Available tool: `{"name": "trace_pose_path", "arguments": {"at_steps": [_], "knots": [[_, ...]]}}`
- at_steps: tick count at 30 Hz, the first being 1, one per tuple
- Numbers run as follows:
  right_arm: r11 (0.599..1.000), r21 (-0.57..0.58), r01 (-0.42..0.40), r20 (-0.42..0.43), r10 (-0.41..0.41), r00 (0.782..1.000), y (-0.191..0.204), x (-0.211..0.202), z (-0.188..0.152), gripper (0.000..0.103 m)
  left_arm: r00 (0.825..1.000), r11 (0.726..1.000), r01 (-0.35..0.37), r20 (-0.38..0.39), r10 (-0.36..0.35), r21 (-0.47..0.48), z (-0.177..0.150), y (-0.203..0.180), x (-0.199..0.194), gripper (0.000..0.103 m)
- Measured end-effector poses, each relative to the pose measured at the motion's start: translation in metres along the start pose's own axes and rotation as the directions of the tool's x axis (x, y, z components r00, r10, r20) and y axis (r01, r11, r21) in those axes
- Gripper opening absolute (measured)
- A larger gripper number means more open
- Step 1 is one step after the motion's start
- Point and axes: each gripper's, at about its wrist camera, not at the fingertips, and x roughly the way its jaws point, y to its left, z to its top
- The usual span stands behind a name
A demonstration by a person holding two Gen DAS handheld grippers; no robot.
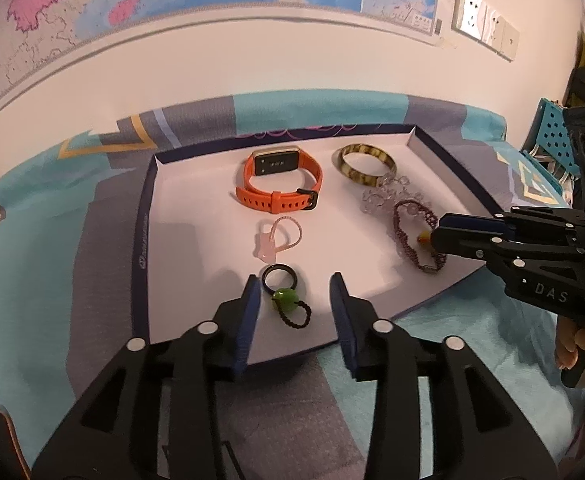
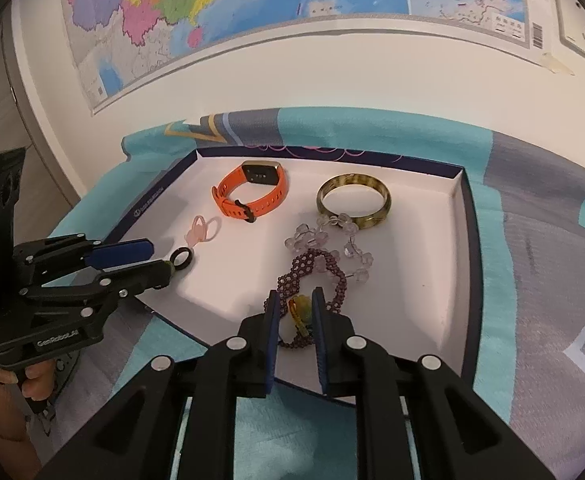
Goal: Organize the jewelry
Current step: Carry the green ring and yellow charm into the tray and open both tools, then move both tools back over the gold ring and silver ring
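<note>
- Now left gripper (image 1: 295, 280) stands open, green bead (image 1: 284, 297) lying loose between its jaws
- right gripper (image 2: 296, 300) straddles purple bracelet (image 2: 312, 270); grip unclear

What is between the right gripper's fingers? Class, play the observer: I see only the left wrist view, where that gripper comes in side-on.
Observer: In the right wrist view, the right gripper straddles the amber-and-green charm of the purple beaded bracelet.
Operator: Are the pads clamped on it?
Observer: No; a sliver of gap shows beside the charm, so the jaws stand slightly open.
Operator: Is that bracelet clear of the others?
Observer: No; its far loop overlaps the clear bead bracelet, which in turn touches the mottled bangle.
</note>
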Motion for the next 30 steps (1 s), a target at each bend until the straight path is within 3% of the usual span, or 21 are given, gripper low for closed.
{"name": "trace_pose_path", "arguments": {"at_steps": [4, 10, 18, 30], "knots": [[1.0, 0.011, -0.012, 0.028, 0.012, 1.0, -0.001, -0.015, -0.004, 0.023, 0.999, 1.0, 0.007, 0.044, -0.008, 0.023, -0.007, -0.006, -0.02, 0.044], [0.998, -0.018, -0.056, 0.052, 0.057, 0.997, 0.01, -0.047, -0.024, 0.03, 0.995, 0.995, 0.071, 0.07, -0.076, 0.073, -0.027, -0.017, -0.046, 0.045], [0.994, -0.052, -0.096, -0.045, 0.094, 0.995, 0.03, -0.049, -0.068, 0.03, 0.991, 0.985, 0.129, 0.018, -0.132, 0.113, -0.059, -0.034, -0.05, 0.046], [0.987, -0.155, -0.031, -0.091, 0.017, 0.996, 0.058, -0.034, -0.08, 0.028, 0.993, 0.987, 0.122, -0.002, -0.122, 0.103, -0.07, -0.039, -0.049, 0.047]]}}
